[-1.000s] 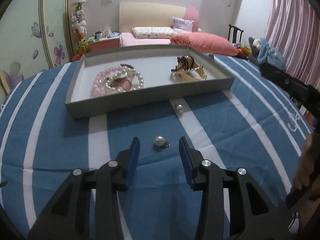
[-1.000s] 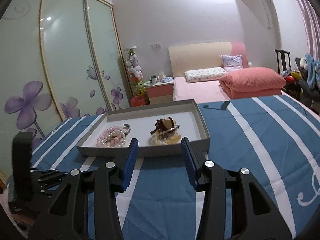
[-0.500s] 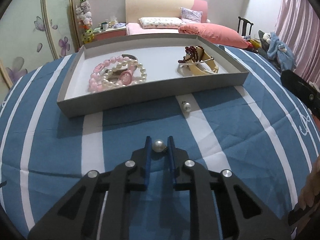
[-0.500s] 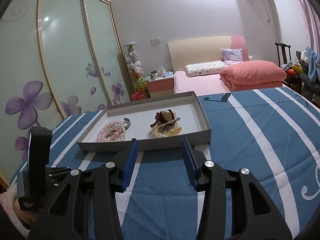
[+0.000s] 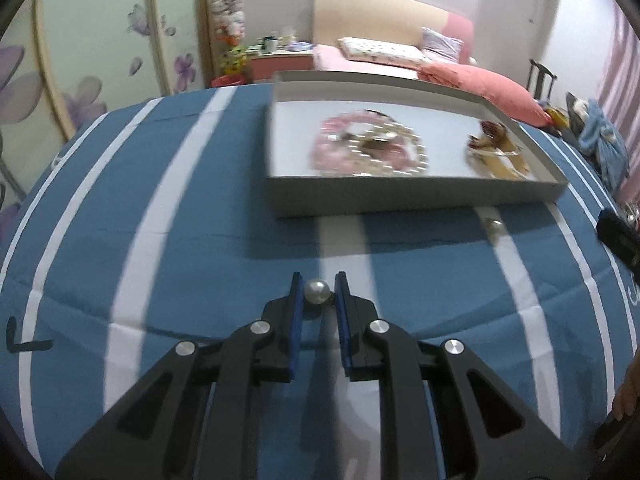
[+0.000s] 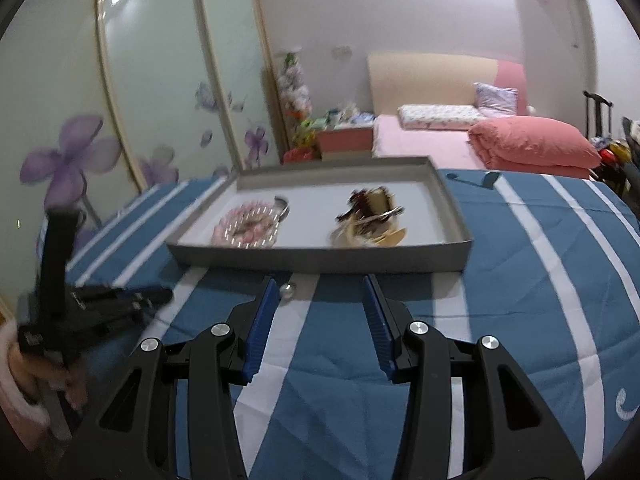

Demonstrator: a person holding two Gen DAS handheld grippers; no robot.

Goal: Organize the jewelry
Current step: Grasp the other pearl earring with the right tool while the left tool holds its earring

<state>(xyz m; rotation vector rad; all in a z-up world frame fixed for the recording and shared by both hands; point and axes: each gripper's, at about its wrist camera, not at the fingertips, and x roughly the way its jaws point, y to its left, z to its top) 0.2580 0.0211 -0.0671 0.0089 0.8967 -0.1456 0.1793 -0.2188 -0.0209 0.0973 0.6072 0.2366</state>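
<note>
Pearl earring point(image 5: 317, 291) pinched in left gripper point(image 5: 317, 294) jaws; right gripper point(image 6: 320, 300) jaws half-open, empty.

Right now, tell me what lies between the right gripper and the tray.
In the right wrist view, only striped bedspread and one loose pearl earring lie between the right gripper and the tray.

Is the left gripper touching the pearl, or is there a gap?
Touching. In the left wrist view, the left gripper has both blue pads pressed against the sides of the pearl, with no gap on either side.
</note>
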